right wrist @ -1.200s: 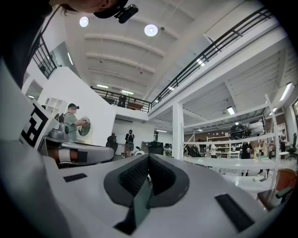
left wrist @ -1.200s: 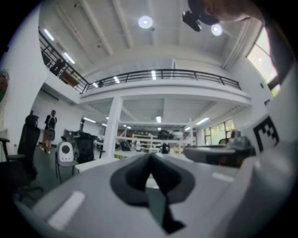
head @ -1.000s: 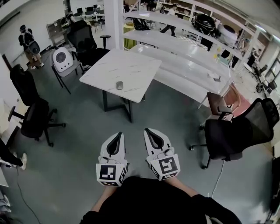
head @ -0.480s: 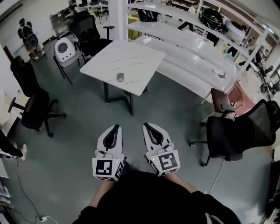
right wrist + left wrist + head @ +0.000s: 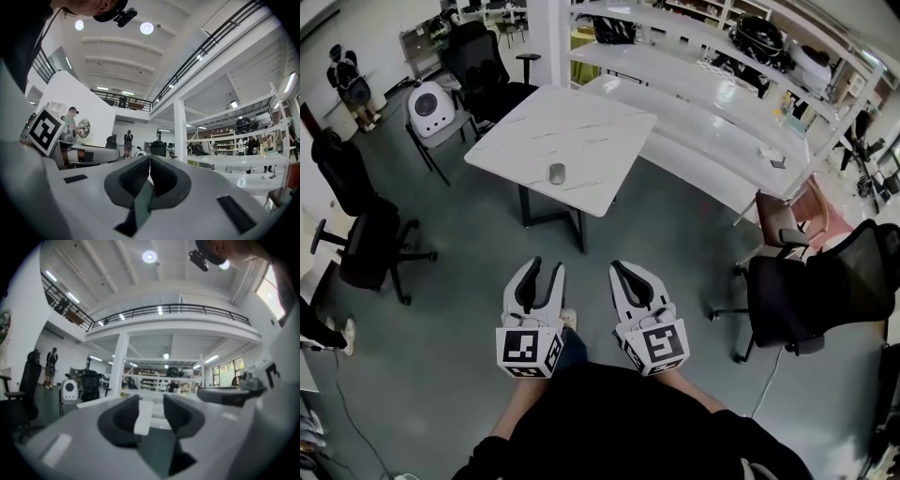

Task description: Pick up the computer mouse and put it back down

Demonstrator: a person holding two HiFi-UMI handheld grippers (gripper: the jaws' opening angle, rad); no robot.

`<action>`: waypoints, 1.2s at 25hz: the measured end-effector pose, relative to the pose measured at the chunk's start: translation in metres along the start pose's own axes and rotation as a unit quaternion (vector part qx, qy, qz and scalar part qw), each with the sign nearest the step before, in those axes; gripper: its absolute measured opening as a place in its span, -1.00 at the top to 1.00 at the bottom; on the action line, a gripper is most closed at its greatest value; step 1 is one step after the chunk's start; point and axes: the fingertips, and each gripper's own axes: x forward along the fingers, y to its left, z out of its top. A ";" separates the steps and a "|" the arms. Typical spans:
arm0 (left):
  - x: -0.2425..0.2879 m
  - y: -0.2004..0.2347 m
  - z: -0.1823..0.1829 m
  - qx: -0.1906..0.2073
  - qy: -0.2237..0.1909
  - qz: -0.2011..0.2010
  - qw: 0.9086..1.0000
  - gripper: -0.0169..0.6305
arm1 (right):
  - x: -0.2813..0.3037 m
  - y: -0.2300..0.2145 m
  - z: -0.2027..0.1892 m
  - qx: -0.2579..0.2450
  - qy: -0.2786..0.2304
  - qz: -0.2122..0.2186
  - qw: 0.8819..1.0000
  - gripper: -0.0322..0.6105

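Note:
A small grey computer mouse (image 5: pixel 557 173) lies on the white marble-topped table (image 5: pixel 581 131), near its front edge, well ahead of both grippers. My left gripper (image 5: pixel 547 265) hangs over the grey floor short of the table; its jaws are opening and nothing is between them. In the left gripper view the left gripper (image 5: pixel 157 401) shows a clear gap, with the table's edge far off. My right gripper (image 5: pixel 616 268) is beside it, shut and empty; the right gripper view shows the right gripper (image 5: pixel 149 159) with tips touching.
Black office chairs stand at the left (image 5: pixel 366 246) and at the right (image 5: pixel 811 300). A brown chair (image 5: pixel 783 217) sits by a long white bench (image 5: pixel 712 131). A white round device (image 5: pixel 427 108) rests on a chair behind the table. A person (image 5: pixel 347 84) stands far left.
The table and mouse have come slightly nearer as I moved toward them. The left gripper's jaws, closed before, now stand apart. The right gripper stays shut.

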 end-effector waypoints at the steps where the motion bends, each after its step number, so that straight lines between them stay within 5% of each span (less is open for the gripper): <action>1: 0.010 0.006 -0.003 -0.003 0.002 -0.002 1.000 0.43 | 0.009 -0.004 -0.004 0.001 0.002 -0.001 1.000 0.84; 20: 0.225 0.143 -0.016 -0.004 0.023 -0.039 0.999 0.42 | 0.232 -0.106 -0.041 0.029 0.038 -0.068 0.997 0.84; 30: 0.294 0.169 -0.030 -0.012 0.035 -0.064 0.997 0.42 | 0.284 -0.135 -0.053 0.028 0.058 -0.101 0.993 0.84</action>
